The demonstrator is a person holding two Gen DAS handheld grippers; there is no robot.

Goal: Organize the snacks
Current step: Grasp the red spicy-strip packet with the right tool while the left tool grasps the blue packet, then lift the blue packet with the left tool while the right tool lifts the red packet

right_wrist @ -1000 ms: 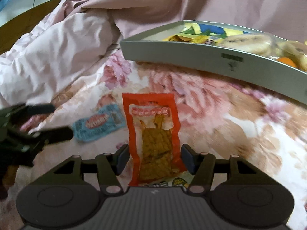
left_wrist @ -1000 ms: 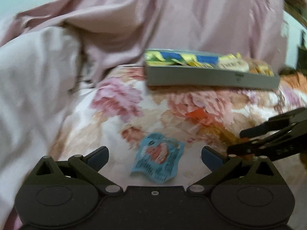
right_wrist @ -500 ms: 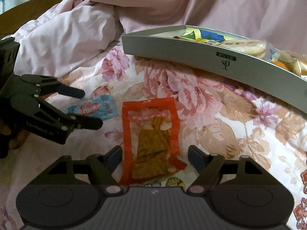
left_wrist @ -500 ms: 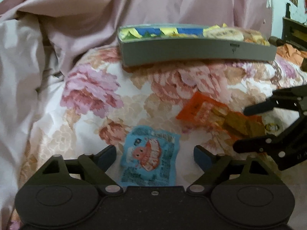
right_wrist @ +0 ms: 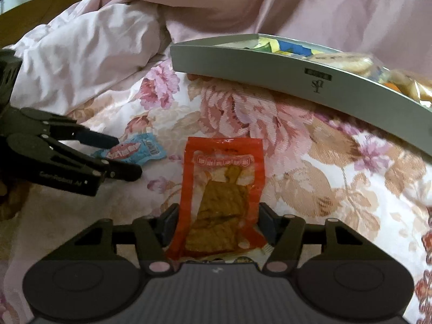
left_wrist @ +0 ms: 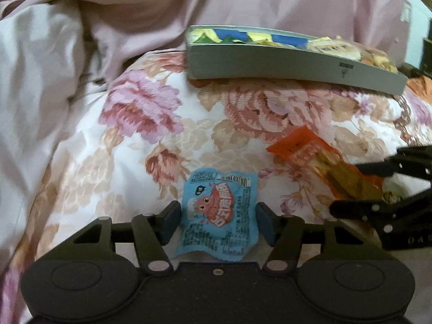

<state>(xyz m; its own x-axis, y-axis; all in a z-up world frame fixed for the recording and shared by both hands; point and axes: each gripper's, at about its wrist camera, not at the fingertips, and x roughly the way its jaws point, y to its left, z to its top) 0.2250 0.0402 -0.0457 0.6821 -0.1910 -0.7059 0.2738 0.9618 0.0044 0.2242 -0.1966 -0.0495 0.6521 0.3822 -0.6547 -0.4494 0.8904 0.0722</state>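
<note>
On flowered bedding, left tongs (left_wrist: 218, 222) closing around blue snack packet (left_wrist: 219, 217), right tongs (right_wrist: 218, 225) closing around orange snack pouch (right_wrist: 221, 197).

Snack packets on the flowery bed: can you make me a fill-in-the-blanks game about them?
1. The left hand-held gripper is closing around the ____ packet.
2. The right hand-held gripper is closing around the ____ packet.
3. The other snacks sit in a grey ____.
4. Both packets lie on a bedspread printed with ____.

Answers: blue; orange; tray; flowers
</note>
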